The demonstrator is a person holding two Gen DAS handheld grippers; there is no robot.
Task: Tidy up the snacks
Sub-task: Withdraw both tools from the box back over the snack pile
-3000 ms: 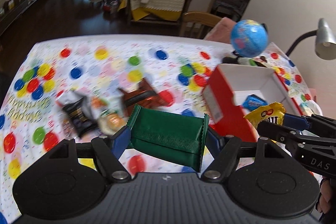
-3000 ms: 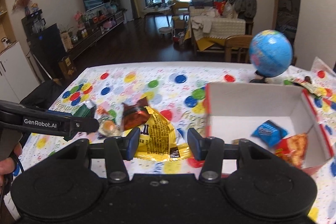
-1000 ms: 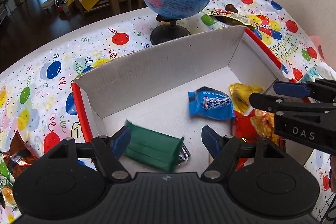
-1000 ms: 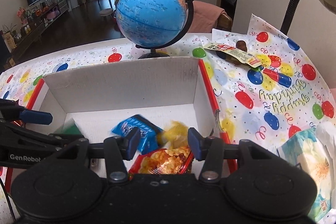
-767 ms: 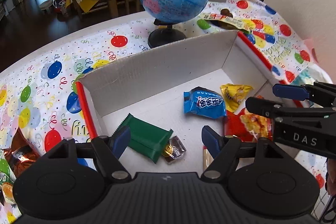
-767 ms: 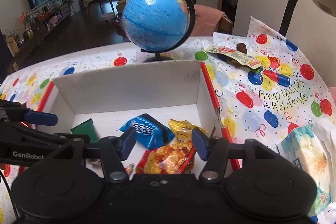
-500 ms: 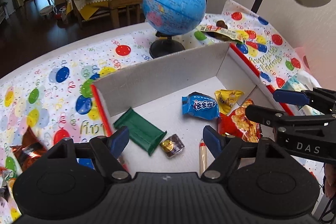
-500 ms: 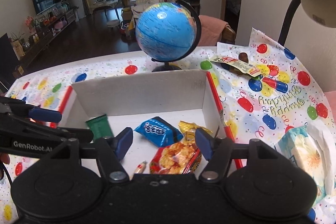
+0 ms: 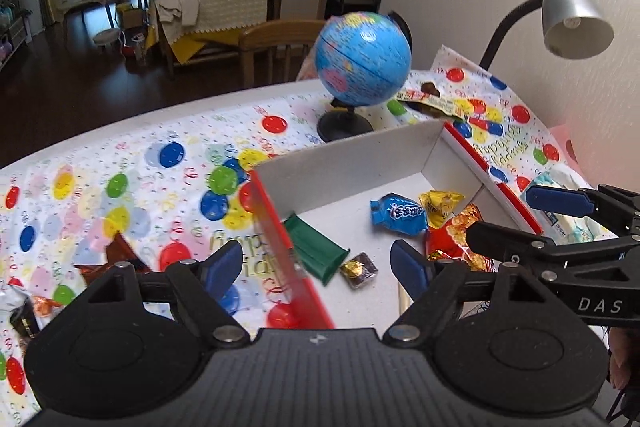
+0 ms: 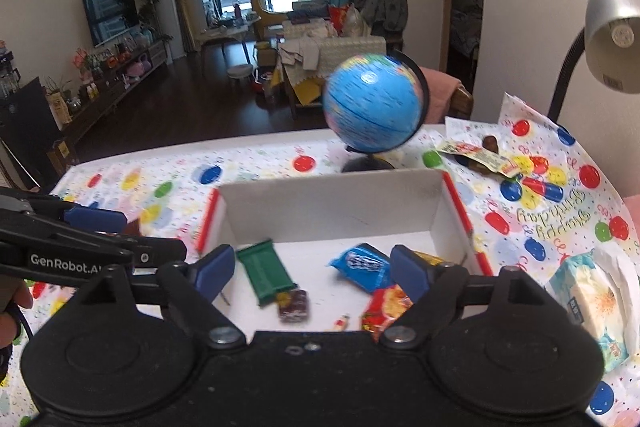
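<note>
- While my left gripper [image 9: 316,263] hangs over the box's near red wall, its jaws have just been opening, and they stand spread with nothing between the pads, so I'm free for the next pick.
- In the left wrist view, the box [image 9: 352,155] already has the green packet [image 9: 316,247], a small foil candy [image 9: 359,270], the blue packet [image 9: 396,213], a yellow wrapper [image 9: 440,203] and a red chip bag [image 9: 452,239].
- More snacks lie loose on the balloon tablecloth [image 9: 168,155], left of the box: a brown wrapper [image 9: 116,255] and a dark packet [image 9: 24,315] at the frame edge.
- I'd judge those light, crinkly and slick; I'd pinch a flat sealed edge, not the puffed middle.
- Over to the right wrist view: my right gripper [image 10: 312,271] has just been opening its jaws too, and they stand wide and empty above the box floor.
- From here the green packet [image 10: 264,271] lies flat near the left wall, the foil candy [image 10: 294,305] just beside it, the blue packet [image 10: 360,265] and chip bag [image 10: 386,307] to the right.
- The chip bag looks soft and crushable, so I'd go easy with any squeeze.
- The globe [image 10: 372,107] stands behind the box, well clear.
</note>
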